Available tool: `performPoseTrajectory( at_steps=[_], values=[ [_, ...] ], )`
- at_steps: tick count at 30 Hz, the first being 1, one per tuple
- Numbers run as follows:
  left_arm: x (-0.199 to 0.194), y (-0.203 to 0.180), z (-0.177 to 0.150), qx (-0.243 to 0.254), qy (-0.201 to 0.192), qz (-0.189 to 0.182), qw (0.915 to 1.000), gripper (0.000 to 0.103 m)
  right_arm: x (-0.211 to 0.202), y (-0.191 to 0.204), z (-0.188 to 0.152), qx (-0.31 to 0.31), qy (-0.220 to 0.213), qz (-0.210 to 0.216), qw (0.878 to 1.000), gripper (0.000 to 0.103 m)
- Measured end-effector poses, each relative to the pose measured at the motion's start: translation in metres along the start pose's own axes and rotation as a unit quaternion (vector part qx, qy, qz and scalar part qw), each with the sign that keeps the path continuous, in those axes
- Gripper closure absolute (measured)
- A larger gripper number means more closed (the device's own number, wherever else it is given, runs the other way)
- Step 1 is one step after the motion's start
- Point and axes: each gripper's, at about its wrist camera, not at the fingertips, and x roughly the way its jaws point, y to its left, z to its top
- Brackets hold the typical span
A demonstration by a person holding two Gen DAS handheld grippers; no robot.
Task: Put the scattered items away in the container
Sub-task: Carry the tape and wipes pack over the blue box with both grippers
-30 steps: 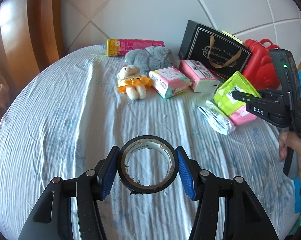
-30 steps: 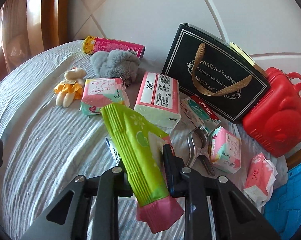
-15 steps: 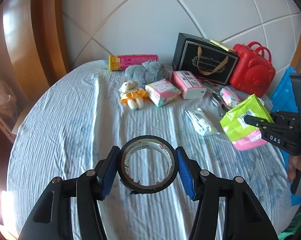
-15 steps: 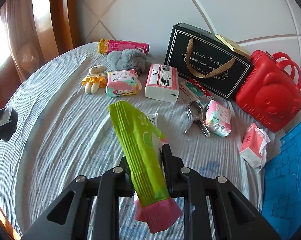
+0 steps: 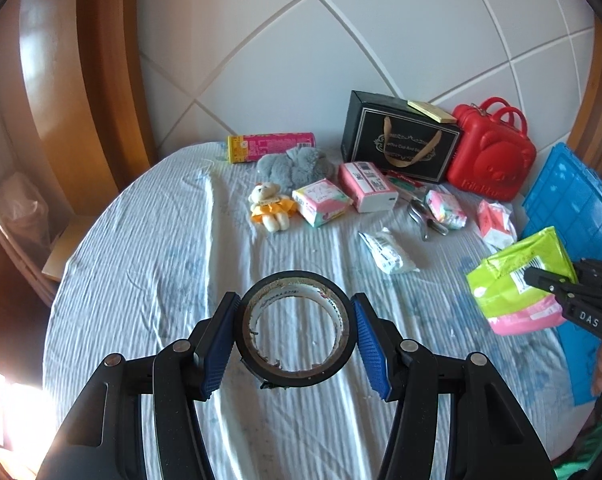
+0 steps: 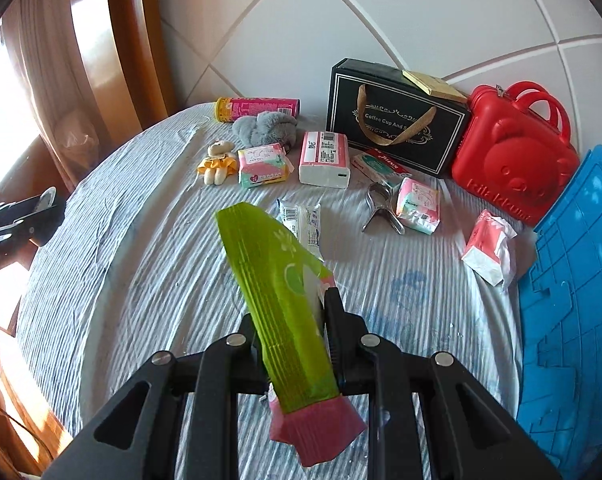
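Both grippers have gone up since a moment ago, so the bed looks smaller and more of the wall shows. The left gripper has its blue pads pressed on the two sides of the black tape roll, which hangs in the air over the near part of the bed. The right gripper has its fingers squeezed tight on the green and pink pack, which sticks up and leans to the far left.

The blue container sits on the right side of the bed. I can only see a bit of it, so I am not sure where its opening is.

Lots of things are left on the far side: the small bear doll, the grey fluffy toy, the pink tube, some tissue packs, a metal clip, the black gift box and the red bear case.

What could go wrong? The tape roll is round and smooth, so it could slip out if the hand tips too fast. The pack is held near one end and is soft, so it could bend and slide free. The pack could also hit the container's edge and drop on the bed.
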Motion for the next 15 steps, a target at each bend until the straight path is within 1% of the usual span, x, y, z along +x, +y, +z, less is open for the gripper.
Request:
performPoseTrajectory(
  at_steps=[3,6,9,15],
  values=[
    [-0.014,-0.009,0.000,0.002,-0.002,0.000,1.0000,0.048,-0.021,-0.002,-0.005,0.002,-0.008,0.012,1.000,0.082],
    [-0.026,-0.022,0.001,0.008,-0.005,0.009,0.9999,0.048,-0.043,-0.009,-0.010,0.004,-0.020,0.023,1.000,0.082],
    [-0.039,-0.035,0.003,0.002,-0.012,0.014,0.9998,0.048,-0.066,-0.015,-0.014,-0.003,-0.034,0.032,0.999,0.082],
    [-0.060,-0.070,0.005,0.011,-0.018,0.022,0.9996,0.048,-0.106,-0.036,-0.022,-0.009,-0.056,0.053,0.997,0.082]
  ],
)
